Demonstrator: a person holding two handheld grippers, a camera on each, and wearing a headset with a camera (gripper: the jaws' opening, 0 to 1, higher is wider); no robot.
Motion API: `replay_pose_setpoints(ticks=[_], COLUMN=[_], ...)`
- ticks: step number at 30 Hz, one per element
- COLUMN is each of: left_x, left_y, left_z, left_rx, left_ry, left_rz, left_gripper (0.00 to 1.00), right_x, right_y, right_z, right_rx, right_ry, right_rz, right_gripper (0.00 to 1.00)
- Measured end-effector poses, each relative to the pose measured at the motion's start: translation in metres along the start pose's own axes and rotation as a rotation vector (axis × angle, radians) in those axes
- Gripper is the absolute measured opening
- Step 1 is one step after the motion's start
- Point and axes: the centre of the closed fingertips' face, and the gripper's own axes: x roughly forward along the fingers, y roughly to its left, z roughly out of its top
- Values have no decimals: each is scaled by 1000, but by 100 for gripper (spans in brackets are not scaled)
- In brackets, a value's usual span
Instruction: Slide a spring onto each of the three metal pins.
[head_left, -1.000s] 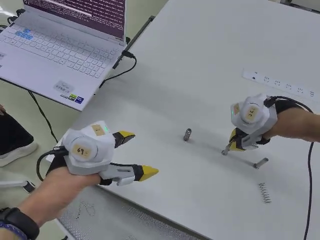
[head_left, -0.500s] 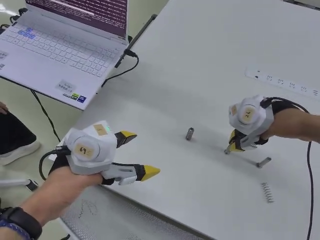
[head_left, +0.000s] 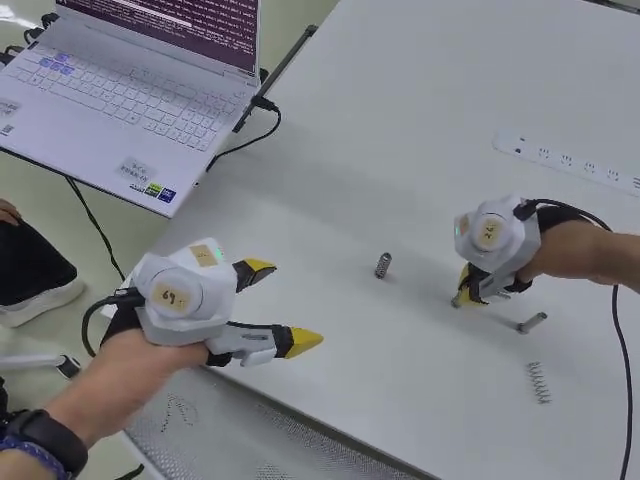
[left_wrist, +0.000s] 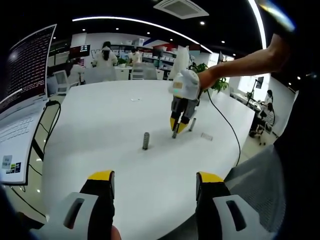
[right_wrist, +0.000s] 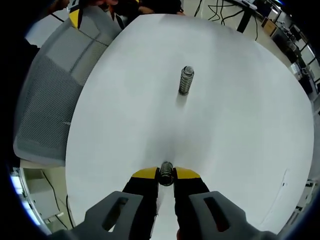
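The laptop (head_left: 150, 90) sits far left, off the work. The left gripper (head_left: 278, 305) hovers at the near edge of the table (head_left: 360, 390), jaws wide apart and holding nothing. Mid-table a pin (head_left: 382, 264) stands upright, already wearing its spring. The right gripper (head_left: 466, 290) has its jaws closed on a second pin (right_wrist: 166, 173), coils around it, its foot at the tabletop. Further right a bare pin (head_left: 531, 322) lies on its side, with the loose spring (head_left: 539, 382) near it. That spring looks light and soft, so pinch it gently mid-length or it will likely squash or flick away. The bare pin looks stiff, smooth and likely to roll. Open tabletop lies beyond, and the power strip (head_left: 570, 160) is well clear
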Motion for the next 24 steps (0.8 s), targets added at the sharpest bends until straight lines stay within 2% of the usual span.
replay_pose_setpoints(ticks=[10, 16, 24], left_x=[1, 1, 1], left_y=[0, -1, -2], left_z=[1, 3, 8], left_rx=[3, 6, 17], left_ry=[1, -2, -8], left_rz=[-2, -3, -5], left_gripper=[62, 62, 62], right_x=[-2, -9, -25], right_y=[-1, 0, 1], right_z=[-2, -2, -1], right_rx=[7, 11, 46], right_ry=[-2, -6, -54], right_rz=[-9, -28, -63], right_gripper=[13, 18, 24])
